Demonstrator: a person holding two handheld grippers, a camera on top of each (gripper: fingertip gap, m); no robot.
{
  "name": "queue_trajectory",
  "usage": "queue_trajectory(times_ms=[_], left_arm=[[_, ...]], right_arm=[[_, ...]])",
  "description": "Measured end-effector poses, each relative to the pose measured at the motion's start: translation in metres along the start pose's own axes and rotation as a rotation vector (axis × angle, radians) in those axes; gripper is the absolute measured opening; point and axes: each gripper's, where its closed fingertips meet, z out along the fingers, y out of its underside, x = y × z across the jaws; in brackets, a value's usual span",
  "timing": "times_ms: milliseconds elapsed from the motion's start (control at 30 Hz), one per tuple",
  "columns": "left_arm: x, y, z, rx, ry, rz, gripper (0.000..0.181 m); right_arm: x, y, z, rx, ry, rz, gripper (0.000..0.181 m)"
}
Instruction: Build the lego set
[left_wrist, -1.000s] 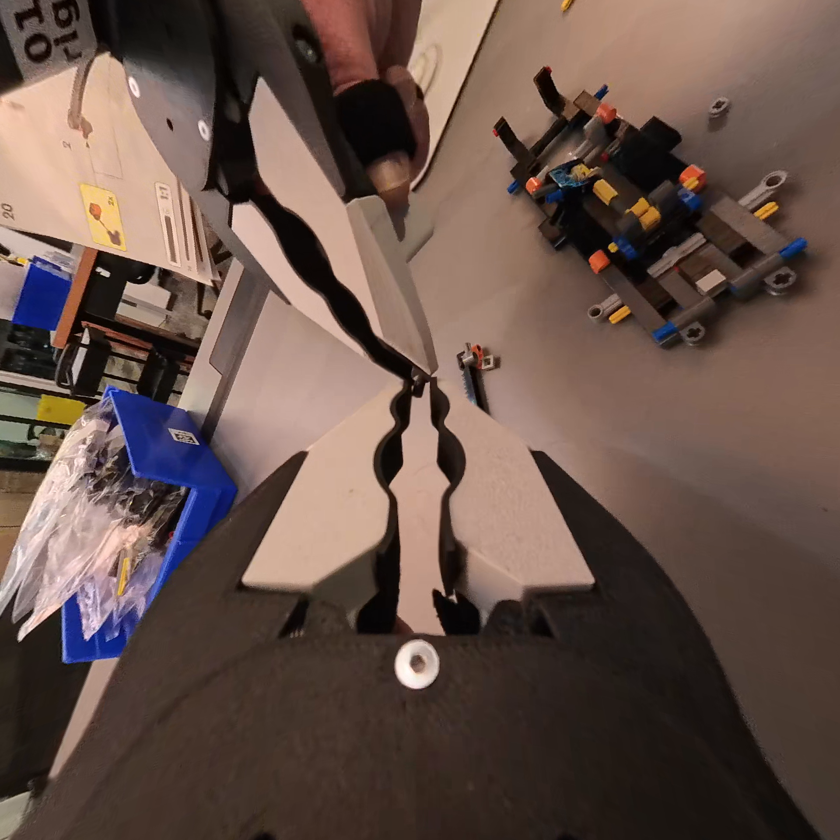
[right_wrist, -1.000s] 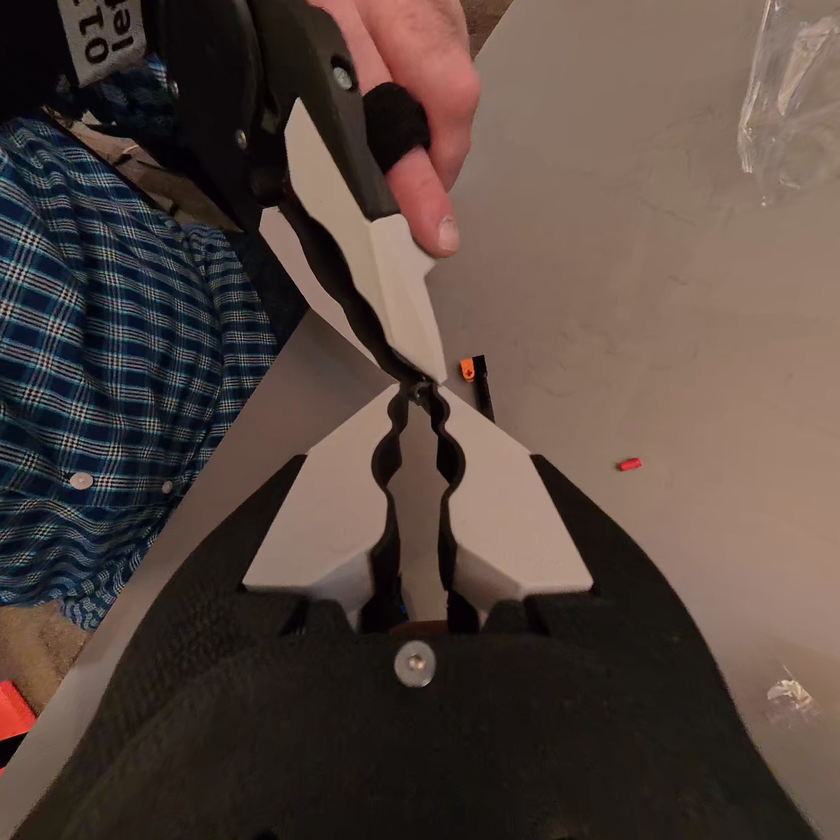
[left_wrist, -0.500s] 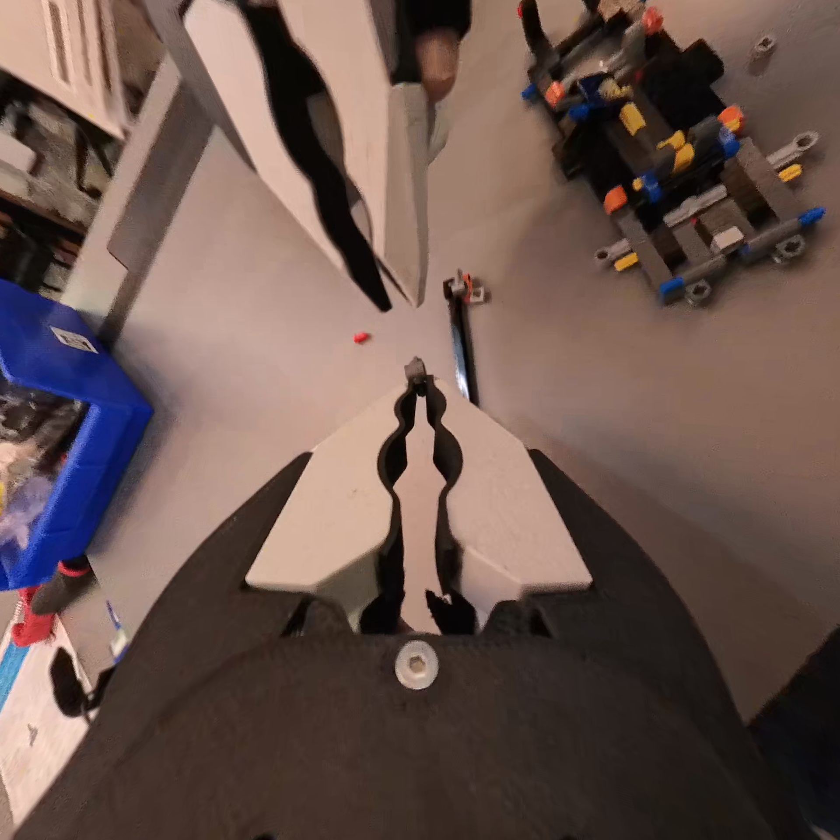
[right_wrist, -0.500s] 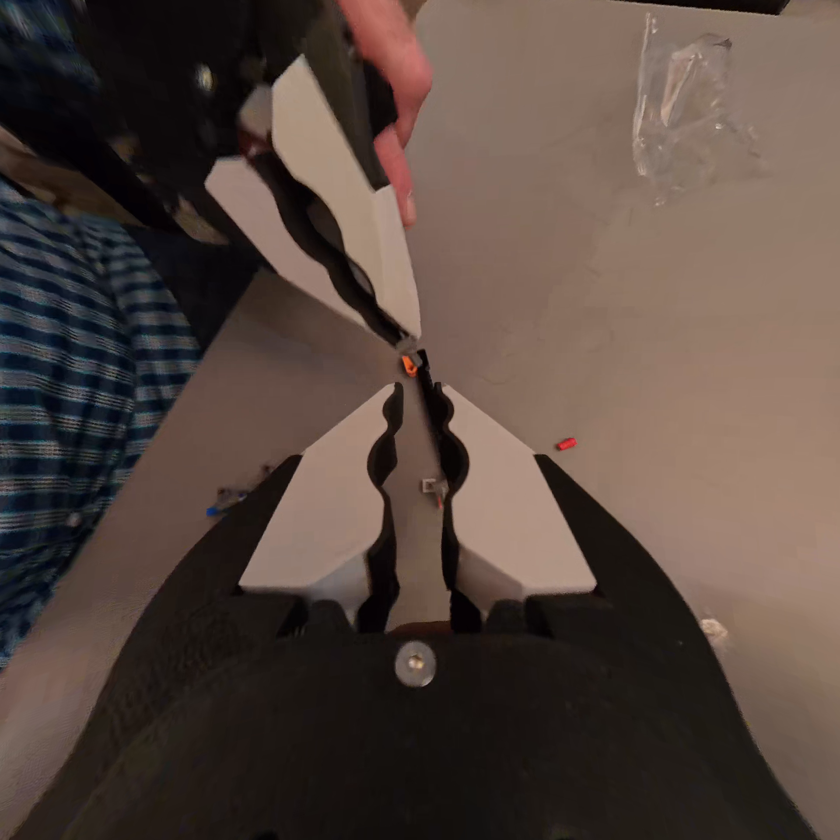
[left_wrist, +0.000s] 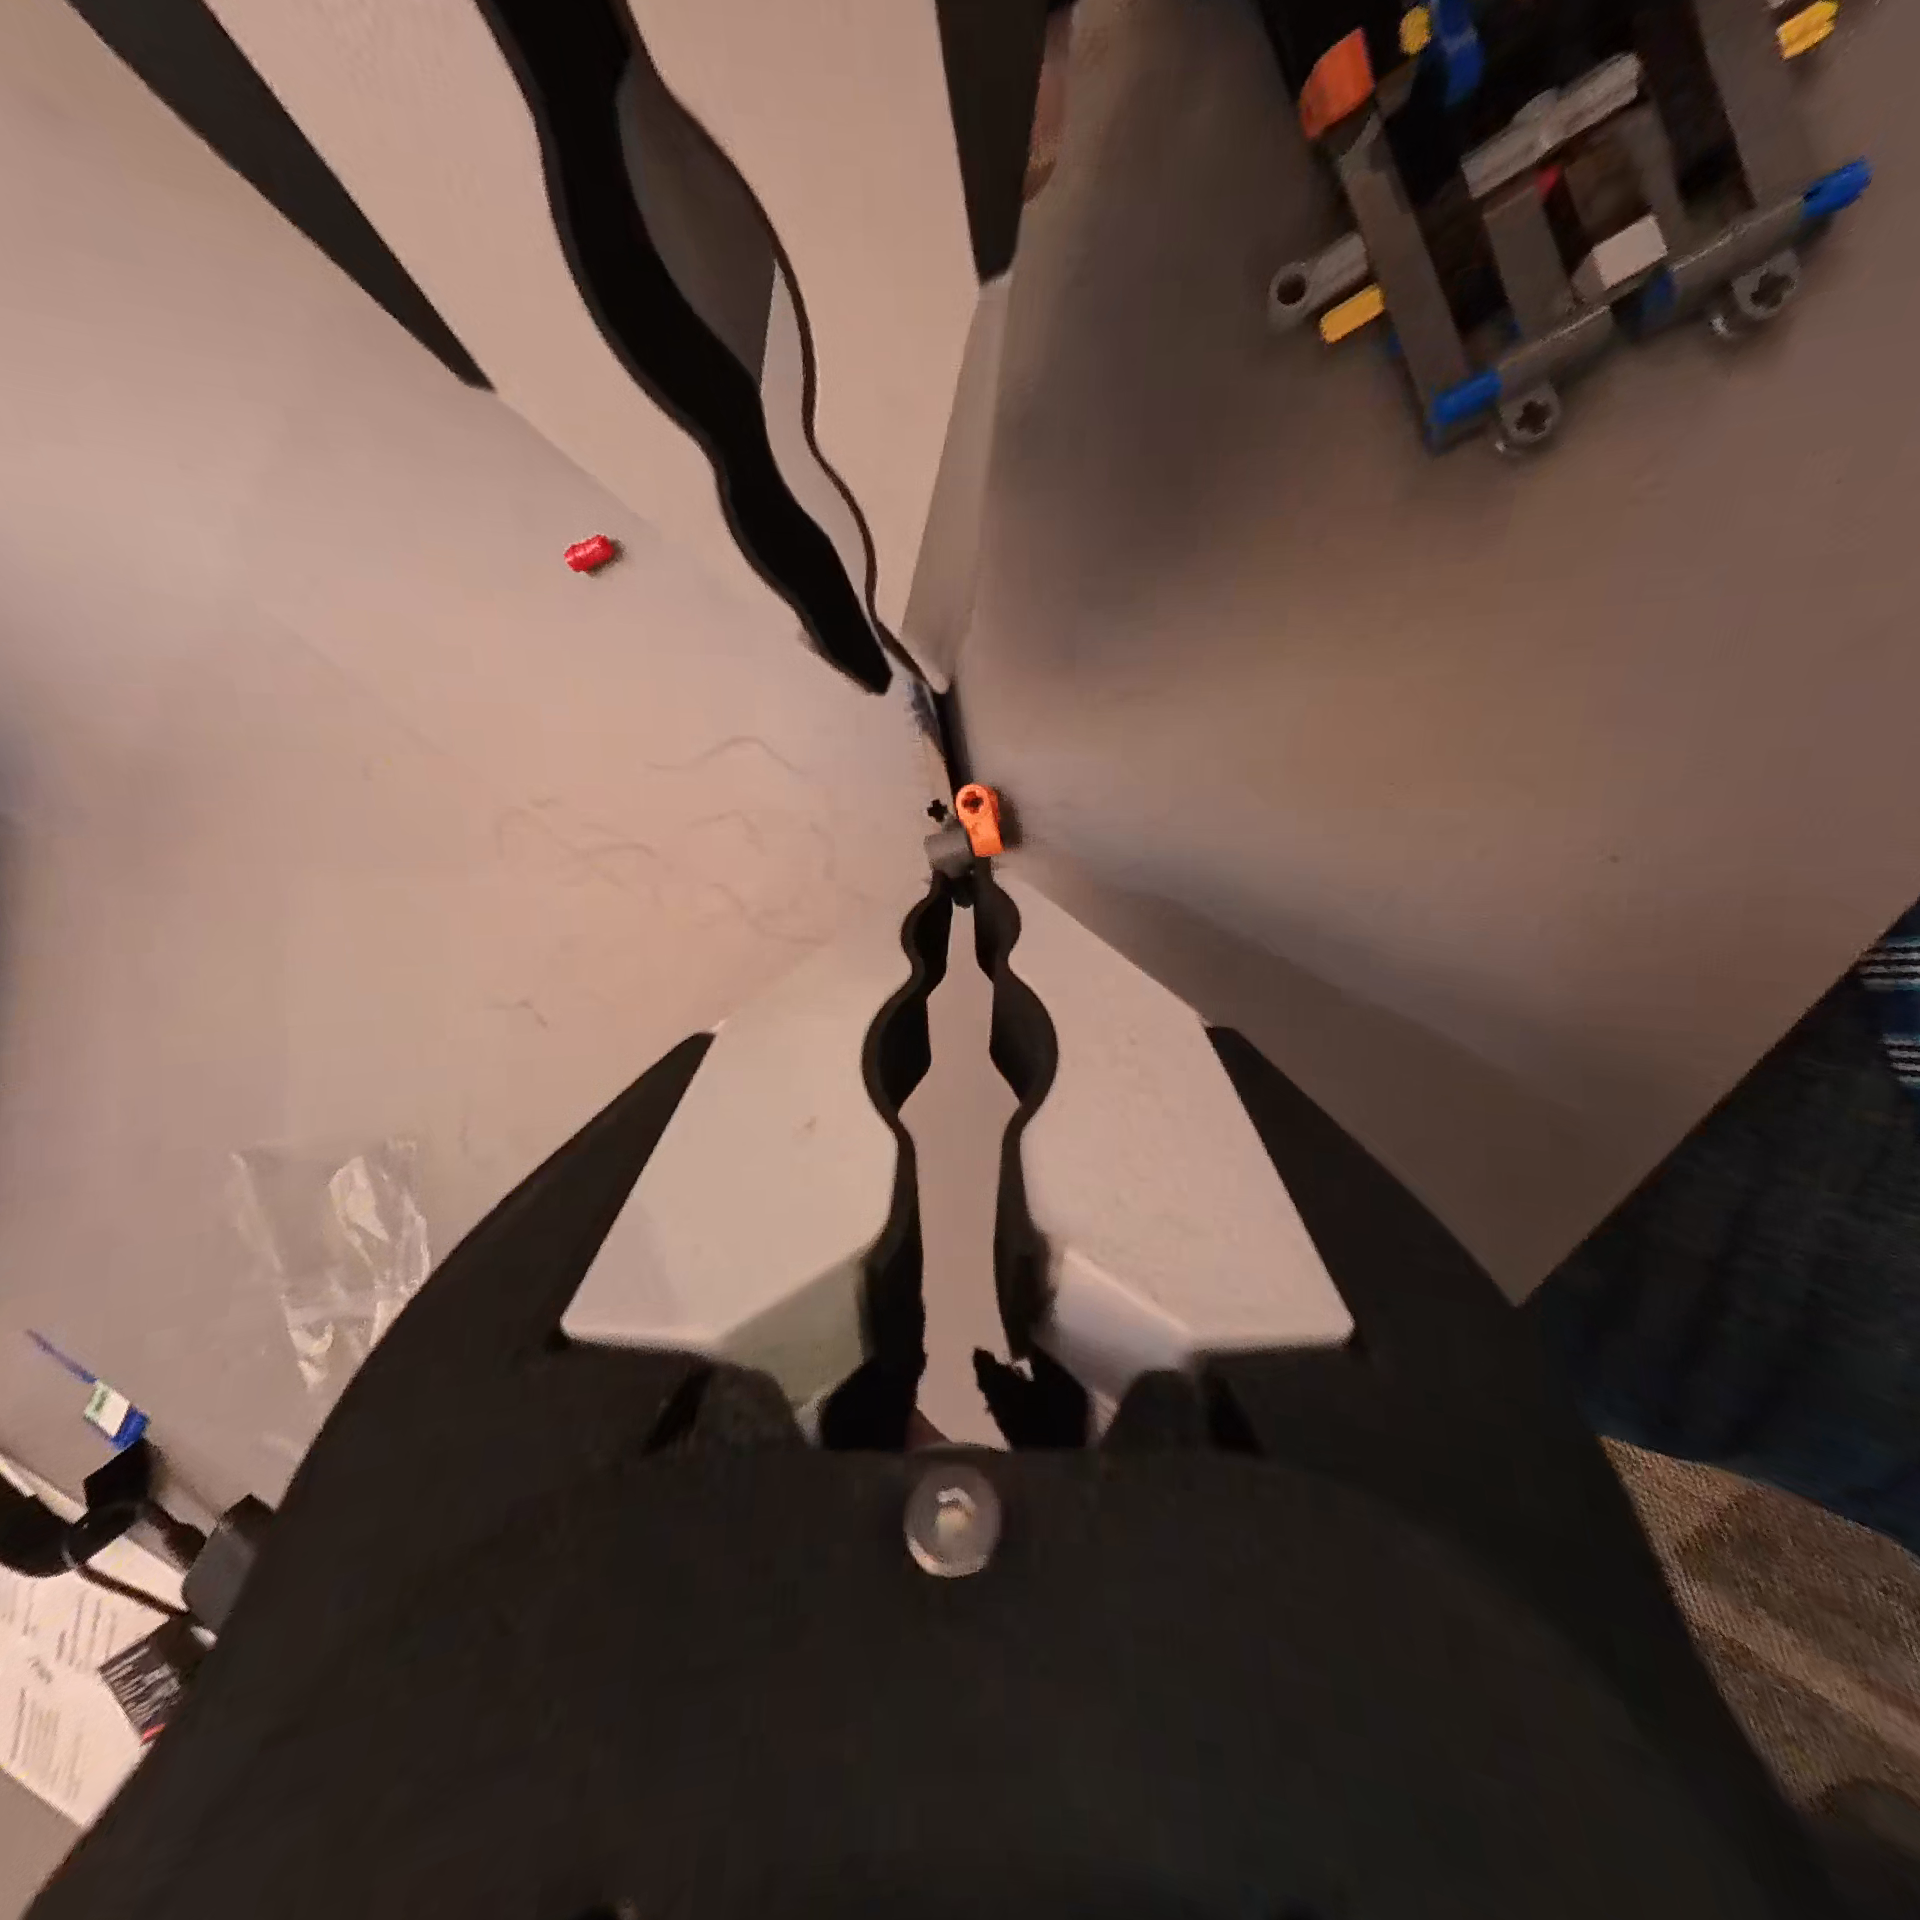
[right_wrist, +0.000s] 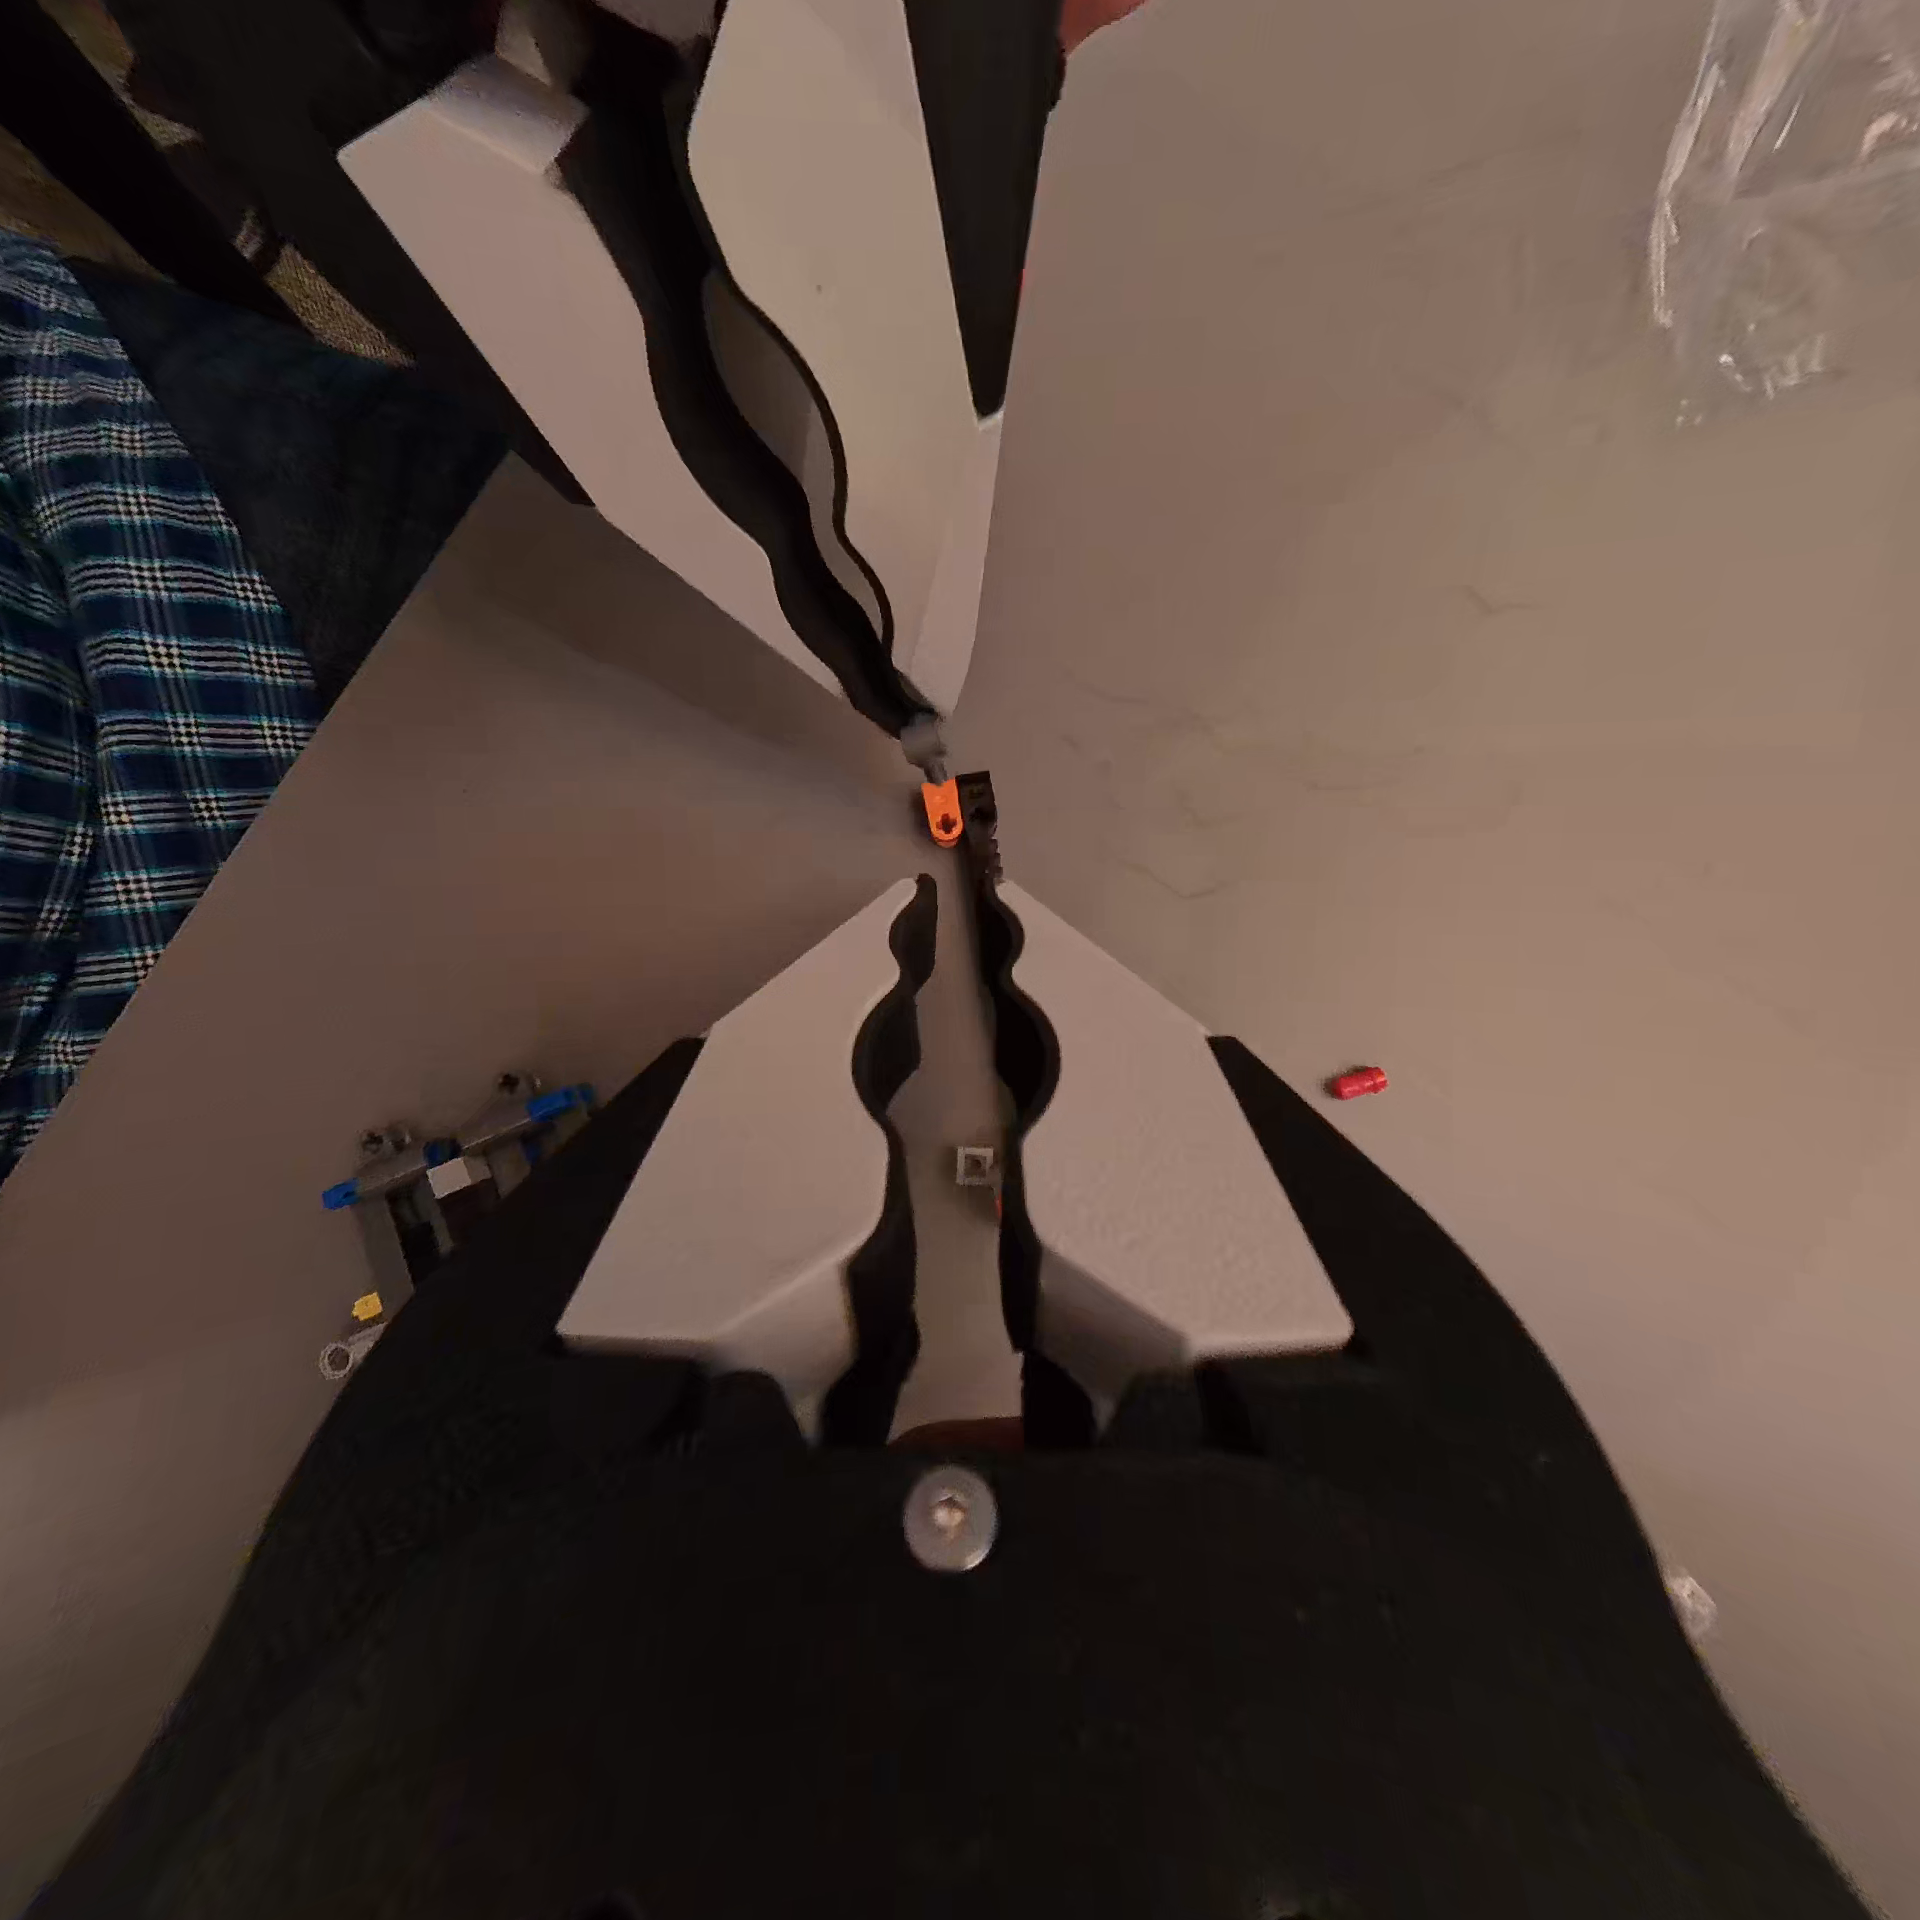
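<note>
My left gripper (left_wrist: 961, 896) is shut on a small grey connector (left_wrist: 945, 847). The connector touches an orange connector (left_wrist: 979, 818) at the end of a thin black toothed rack (right_wrist: 979, 831) lying on the grey table. My right gripper (right_wrist: 958, 883) straddles the rack with a visible gap between its fingers, and the rack runs along the right-hand one. The rack's other end carries a small grey square piece (right_wrist: 975, 1164). The two grippers face each other tip to tip. The partly built lego frame (left_wrist: 1558, 260) lies apart and also shows in the right wrist view (right_wrist: 436, 1184).
A tiny red pin (left_wrist: 588, 554) lies loose on the table. Crumpled clear plastic bags (left_wrist: 332, 1247) (right_wrist: 1766, 208) lie farther out. The table edge is close by, with a person's plaid shirt (right_wrist: 104, 623) and carpet (left_wrist: 1766, 1610) beyond it. Papers (left_wrist: 52, 1714) lie at the lower left. The grippers are tip to tip, or close to it. The tiny red pin (left_wrist: 588, 554) sits 9 cm or so from the ends of my right fingers. Seen from the right wrist view (right_wrist: 1356, 1073) as well.
The grippers parted, with the grey connector staying in my left one. Both then came down to the rack: my left brought the connector to its orange end, and my right now straddles the rack.
</note>
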Motion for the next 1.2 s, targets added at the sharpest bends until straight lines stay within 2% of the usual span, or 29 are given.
queue_trajectory(times_ms=[333, 833, 1200], left_arm=[[0.005, -0.001, 0.011, -0.098, 0.107, -0.02, 0.002], [0.004, 0.003, 0.018, -0.23, 0.129, -0.016, 0.002], [0.003, 0.003, 0.018, -0.281, 0.158, -0.011, 0.002]], right_arm=[[0.005, 0.006, 0.004, 0.004, -0.007, 0.013, 0.005], [0.004, 0.007, 0.003, 0.029, -0.004, -0.001, 0.003], [0.014, 0.013, 0.013, -0.002, 0.017, 0.015, 0.003]])
